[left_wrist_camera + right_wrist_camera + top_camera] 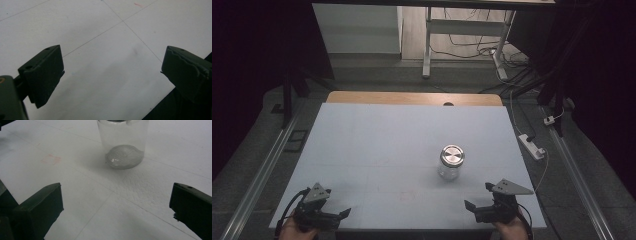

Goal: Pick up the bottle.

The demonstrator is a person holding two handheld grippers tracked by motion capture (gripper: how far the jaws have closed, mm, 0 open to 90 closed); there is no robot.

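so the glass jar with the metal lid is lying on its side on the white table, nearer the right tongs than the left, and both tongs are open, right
Not quite: the glass jar stands upright, its metal lid facing up, as the high view shows. The rest holds: it sits on the white table, nearer the right tongs than the left tongs, and both are open.

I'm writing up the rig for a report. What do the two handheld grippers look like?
Both grippers, left and right, are black, and each carries a grey three-cornered plate on top. A black cable trails from each. Seen close, the fingers are thick, flat black blocks with small screw holes; one left finger has a rough, chipped edge.
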